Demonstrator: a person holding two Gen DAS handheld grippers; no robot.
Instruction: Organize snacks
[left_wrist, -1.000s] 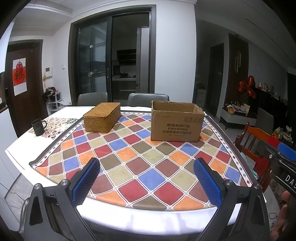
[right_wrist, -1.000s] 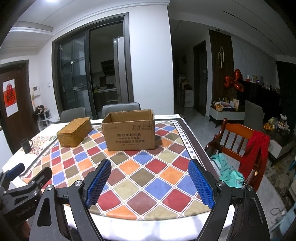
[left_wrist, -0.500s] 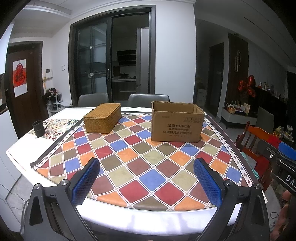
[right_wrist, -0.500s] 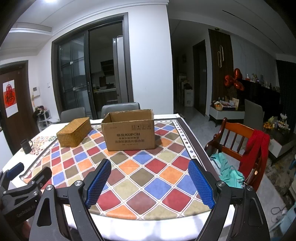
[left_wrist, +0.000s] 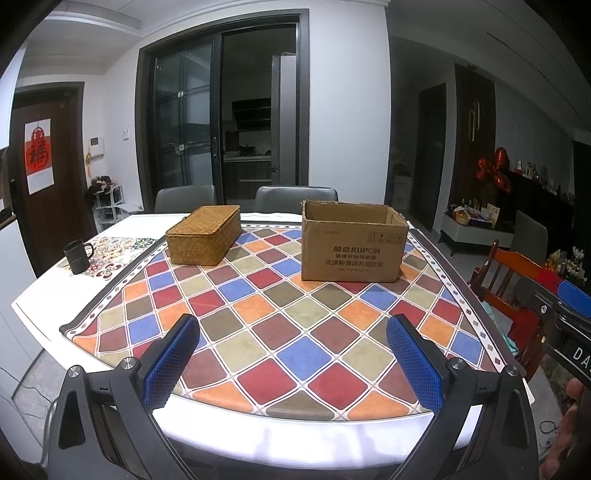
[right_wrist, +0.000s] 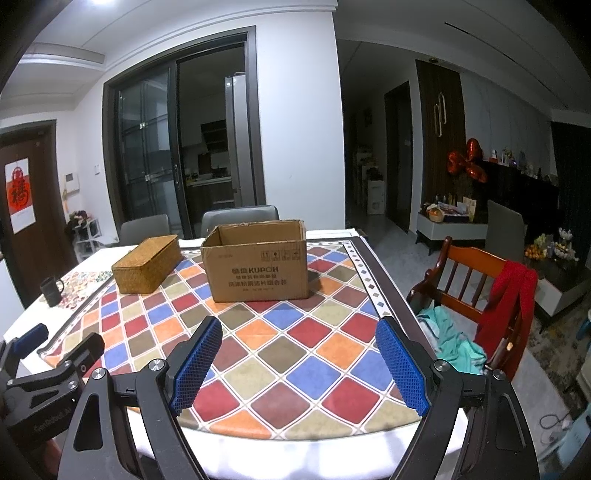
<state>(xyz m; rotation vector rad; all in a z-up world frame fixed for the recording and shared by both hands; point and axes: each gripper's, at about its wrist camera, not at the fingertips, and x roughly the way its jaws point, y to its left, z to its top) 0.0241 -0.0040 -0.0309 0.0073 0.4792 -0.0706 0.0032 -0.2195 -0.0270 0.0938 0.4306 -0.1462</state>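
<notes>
Well, my left gripper (left_wrist: 293, 354) and right gripper (right_wrist: 298, 350) both gaped wide over the near table edge, holding nothing. Beyond them, mid-frame on the checkered cloth (left_wrist: 295, 321), sat the open cardboard box (left_wrist: 352, 245), with the woven basket (left_wrist: 205, 234) to its left.

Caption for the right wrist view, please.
Open right gripper hangs over the checkered tablecloth, facing an open cardboard box and lidded wicker basket.
</notes>
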